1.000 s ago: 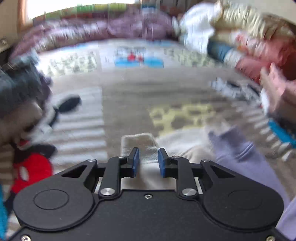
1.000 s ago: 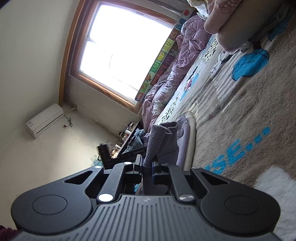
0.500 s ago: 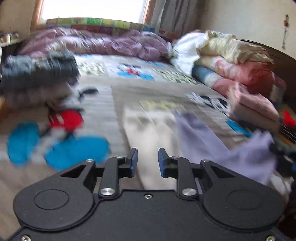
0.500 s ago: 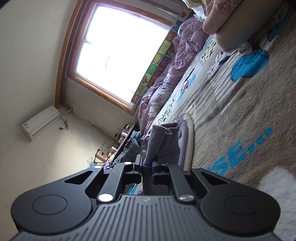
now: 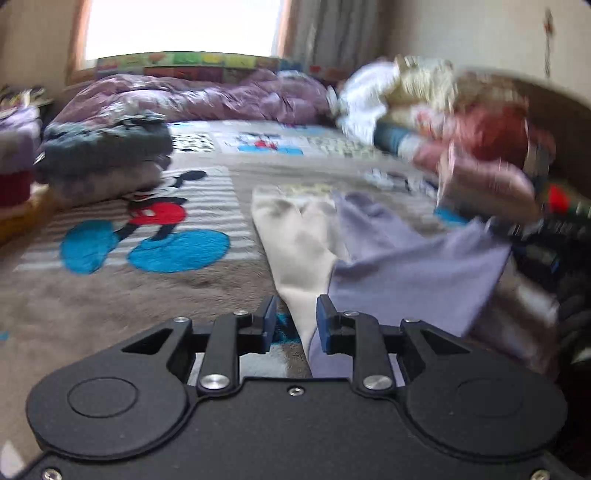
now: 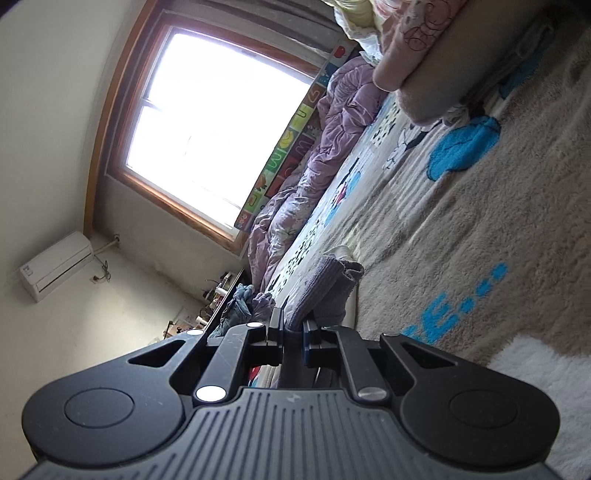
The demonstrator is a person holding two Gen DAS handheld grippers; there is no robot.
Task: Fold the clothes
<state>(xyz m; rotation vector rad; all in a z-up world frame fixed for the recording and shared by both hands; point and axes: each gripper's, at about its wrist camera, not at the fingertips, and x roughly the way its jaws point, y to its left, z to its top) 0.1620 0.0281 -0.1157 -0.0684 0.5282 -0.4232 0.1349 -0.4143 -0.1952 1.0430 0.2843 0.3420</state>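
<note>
Window [image 6: 221, 122]: was wood-framed, bright with daylight.
Wall [image 6: 55, 110]: was pale, around the window.
Air conditioner [image 6: 55, 266]: hung on the wall beside the window.
Bed [image 5: 110, 302]: lay below the window under a cartoon-print blanket.
Curtain [image 5: 328, 33]: hung beside the window.

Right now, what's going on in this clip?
A person with two handheld grippers is folding clothes on a bed covered by a Mickey Mouse blanket. The right gripper is shut on the ribbed cuff of a lavender garment, holding it up off the bed. The left gripper is open, with the cream-and-lavender fabric lying between its fingers, not yet clamped. Folded stacks sit at the bed's edges.
</note>
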